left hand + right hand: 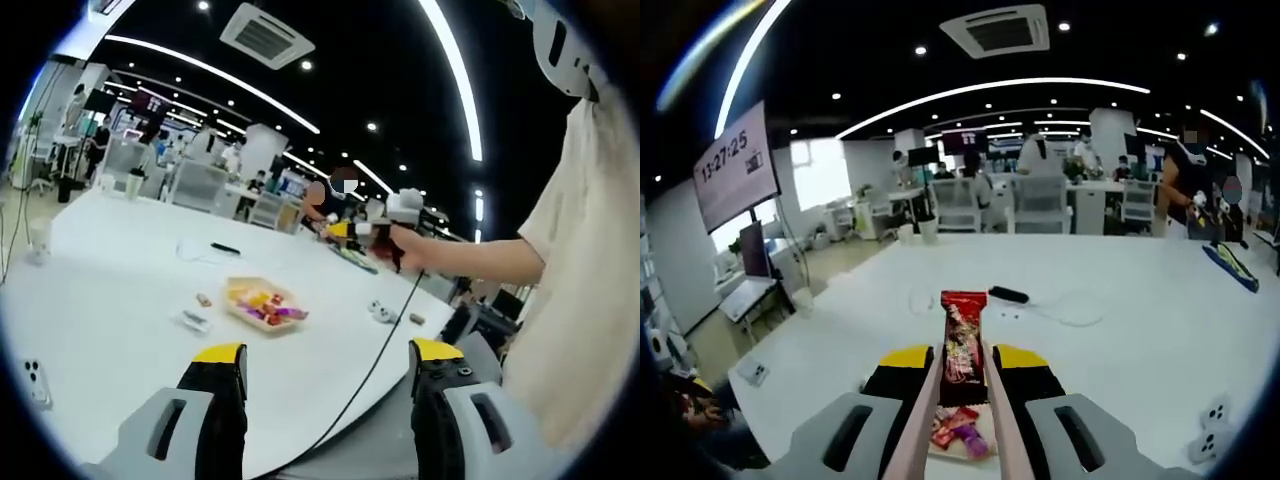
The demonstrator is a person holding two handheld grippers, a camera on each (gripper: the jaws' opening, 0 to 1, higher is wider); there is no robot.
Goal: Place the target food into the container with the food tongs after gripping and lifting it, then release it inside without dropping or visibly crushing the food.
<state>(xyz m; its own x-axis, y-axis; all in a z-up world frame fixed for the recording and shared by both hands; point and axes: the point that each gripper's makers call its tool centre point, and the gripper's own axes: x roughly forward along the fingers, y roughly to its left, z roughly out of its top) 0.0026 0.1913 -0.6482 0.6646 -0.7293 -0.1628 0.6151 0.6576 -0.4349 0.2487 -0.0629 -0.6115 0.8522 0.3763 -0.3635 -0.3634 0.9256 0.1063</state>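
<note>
The room is a large open office with a black ceiling, long curved light strips and an air vent at the top centre of both views; people work at far tables, and a wall screen (736, 165) hangs at the upper left of the right gripper view.

The white desk (1120, 300) spreads across the middle of both views, carrying loose cables and a dark pen-like item. In the left gripper view a shallow tray (262, 305) of wrapped snacks lies at centre, with a few stray pieces beside it.

The left gripper (328, 360) rises from the bottom edge, its jaws wide apart and empty, likely held idle.

The right gripper (964, 365) squeezes the pale tongs (923, 420), which are clamped on a red wrapped snack bar (962, 345), lifted upright above the tray at the bottom centre, apparently ready for lowering inside.
</note>
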